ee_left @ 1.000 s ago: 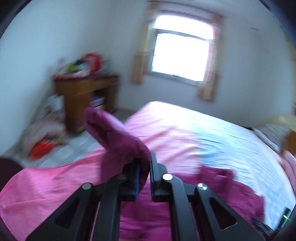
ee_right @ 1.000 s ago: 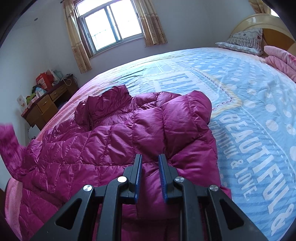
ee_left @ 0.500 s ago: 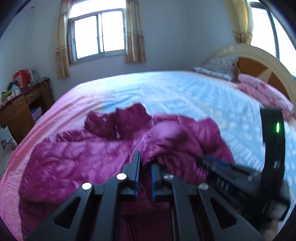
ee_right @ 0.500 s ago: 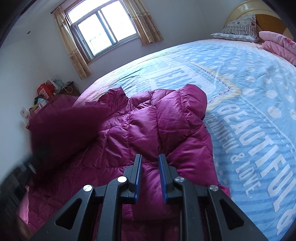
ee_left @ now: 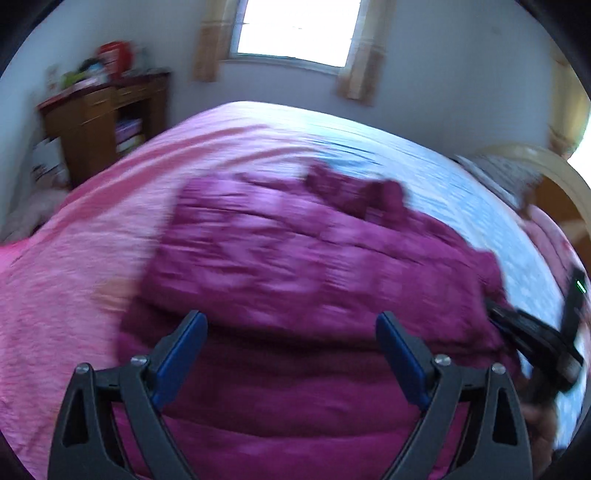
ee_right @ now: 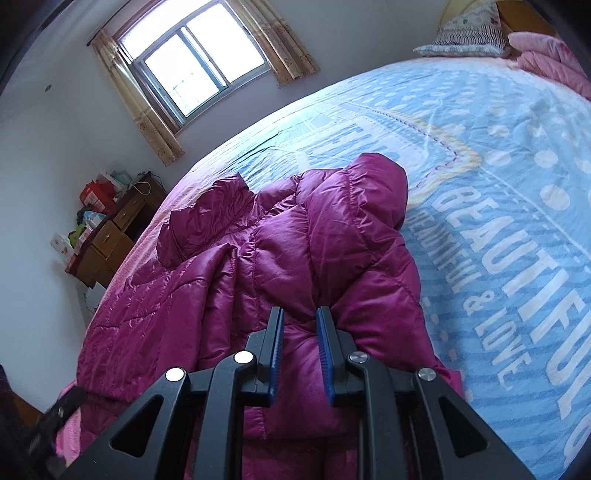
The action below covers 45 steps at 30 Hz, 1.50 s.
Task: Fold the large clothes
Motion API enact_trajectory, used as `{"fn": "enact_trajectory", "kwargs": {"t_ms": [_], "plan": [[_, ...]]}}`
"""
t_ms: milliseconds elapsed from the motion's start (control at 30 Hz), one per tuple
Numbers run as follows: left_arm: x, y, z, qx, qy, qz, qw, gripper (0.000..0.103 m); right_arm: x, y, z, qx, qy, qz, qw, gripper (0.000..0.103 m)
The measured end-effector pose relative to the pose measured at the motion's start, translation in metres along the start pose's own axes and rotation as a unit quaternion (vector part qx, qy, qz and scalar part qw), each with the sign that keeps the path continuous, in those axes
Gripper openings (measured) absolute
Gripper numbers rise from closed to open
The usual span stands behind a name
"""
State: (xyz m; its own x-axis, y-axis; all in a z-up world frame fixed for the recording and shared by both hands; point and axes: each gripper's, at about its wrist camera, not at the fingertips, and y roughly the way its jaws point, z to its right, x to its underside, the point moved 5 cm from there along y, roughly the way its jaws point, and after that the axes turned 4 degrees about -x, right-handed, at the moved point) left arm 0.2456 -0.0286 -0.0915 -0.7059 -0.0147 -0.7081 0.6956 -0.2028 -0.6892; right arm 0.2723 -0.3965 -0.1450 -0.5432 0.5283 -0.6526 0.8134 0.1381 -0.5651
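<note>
Through my left wrist camera, blurred by motion, my left tongs are spread wide with nothing between the blue pads, hovering above the magenta down jacket. The jacket lies across the bed, on the pink part of the cover, its collar end toward the window. Beyond the jacket's left side a wooden desk stands against the wall. At the jacket's right edge I see my right tongs as a dark shape touching the fabric.

Through my right wrist camera, my right tongs are nearly closed, pinching a puffy fold of the down jacket between the pads. The jacket sits on the bed, its right side against the blue cover printed "BEAUTIFUL & LOVE". Far past the jacket, a patterned pillow rests at the head of the bed.
</note>
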Motion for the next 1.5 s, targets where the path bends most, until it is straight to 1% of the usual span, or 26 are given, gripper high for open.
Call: {"fn": "enact_trajectory", "kwargs": {"t_ms": [33,67,100,167,200,233,300,400,467,533,567,667,733,833,900,933,967,1000,1033,1067,1100,1133,1167,1233,1367,1500], "plan": [[-0.002,0.001,-0.011,-0.010,-0.011,0.000,0.9999,0.095,0.000,-0.004,-0.002,0.008,-0.002,0.000,1.000,0.019],[-0.005,0.002,-0.022,-0.024,-0.022,0.003,0.9995,0.095,-0.002,-0.014,-0.007,0.025,-0.011,0.014,1.000,0.019],[-0.006,0.005,-0.031,-0.038,-0.027,0.006,0.9989,0.095,-0.005,-0.028,-0.015,0.029,-0.025,0.041,0.998,0.019],[-0.012,0.014,-0.046,-0.071,-0.037,0.006,0.9968,0.095,-0.009,-0.048,-0.041,0.015,-0.065,0.081,0.994,0.019],[-0.014,0.018,-0.048,-0.079,-0.039,0.006,0.9961,0.095,-0.011,-0.051,-0.054,0.011,-0.088,0.084,0.993,0.019],[-0.015,0.022,-0.052,-0.090,-0.042,0.005,0.9950,0.095,-0.012,-0.048,-0.073,0.008,-0.121,0.072,0.990,0.019],[-0.014,0.029,-0.052,-0.106,-0.042,0.005,0.9934,0.095,-0.014,-0.034,-0.095,0.003,-0.157,0.040,0.987,0.019],[-0.007,0.039,-0.054,-0.120,-0.042,0.004,0.9919,0.095,-0.011,-0.004,-0.106,-0.005,-0.172,-0.004,0.985,0.019],[-0.003,0.043,-0.057,-0.122,-0.041,0.002,0.9917,0.095,-0.001,0.020,-0.100,0.025,-0.184,-0.034,0.982,0.019],[0.000,0.045,-0.061,-0.110,-0.053,-0.008,0.9925,0.096,0.012,0.040,-0.088,0.050,-0.193,-0.057,0.978,0.019],[0.002,0.047,-0.063,-0.108,-0.060,-0.014,0.9923,0.098,0.018,0.045,-0.082,0.046,-0.192,-0.061,0.978,0.019],[0.003,0.057,-0.068,-0.107,-0.072,-0.034,0.9911,0.102,0.012,0.043,-0.068,0.026,-0.152,-0.061,0.986,0.021],[0.002,0.058,-0.064,-0.118,-0.061,-0.035,0.9905,0.103,0.010,0.041,-0.062,0.011,-0.136,-0.061,0.989,0.022],[0.002,0.062,-0.060,-0.132,-0.049,-0.042,0.9892,0.103,0.009,0.042,-0.061,0.007,-0.132,-0.062,0.989,0.024],[0.002,0.063,-0.059,-0.137,-0.045,-0.044,0.9886,0.103,0.009,0.037,-0.067,0.040,-0.152,-0.065,0.985,0.027],[0.003,0.063,-0.059,-0.139,-0.044,-0.044,0.9883,0.103,0.010,0.032,-0.075,0.067,-0.172,-0.056,0.981,0.027],[0.003,0.063,-0.059,-0.140,-0.044,-0.045,0.9881,0.103,0.010,0.021,-0.084,0.085,-0.199,-0.033,0.976,0.028],[0.003,0.064,-0.059,-0.141,-0.043,-0.046,0.9880,0.103,0.014,0.009,-0.095,0.078,-0.219,-0.016,0.972,0.028],[0.003,0.064,-0.059,-0.143,-0.041,-0.046,0.9877,0.103,0.018,0.005,-0.100,0.067,-0.228,-0.014,0.971,0.028],[0.003,0.065,-0.058,-0.147,-0.038,-0.047,0.9872,0.103,0.025,0.003,-0.107,0.055,-0.240,-0.024,0.969,0.028],[0.003,0.065,-0.058,-0.151,-0.036,-0.048,0.9868,0.103,0.034,0.005,-0.110,0.058,-0.253,-0.040,0.965,0.031],[0.004,0.066,-0.058,-0.153,-0.033,-0.049,0.9865,0.103,0.041,0.013,-0.109,0.072,-0.265,-0.056,0.960,0.033],[0.004,0.066,-0.058,-0.153,-0.032,-0.049,0.9865,0.103,0.049,0.021,-0.104,0.083,-0.274,-0.064,0.956,0.038],[0.004,0.067,-0.058,-0.153,-0.033,-0.050,0.9864,0.103,0.049,0.025,-0.099,0.077,-0.262,-0.068,0.960,0.039],[0.005,0.068,-0.056,-0.160,-0.029,-0.051,0.9854,0.103,0.045,0.025,-0.090,0.075,-0.240,-0.071,0.965,0.050],[0.006,0.068,-0.054,-0.164,-0.027,-0.051,0.9847,0.103,0.045,0.024,-0.082,0.056,-0.215,-0.072,0.972,0.053]]}}
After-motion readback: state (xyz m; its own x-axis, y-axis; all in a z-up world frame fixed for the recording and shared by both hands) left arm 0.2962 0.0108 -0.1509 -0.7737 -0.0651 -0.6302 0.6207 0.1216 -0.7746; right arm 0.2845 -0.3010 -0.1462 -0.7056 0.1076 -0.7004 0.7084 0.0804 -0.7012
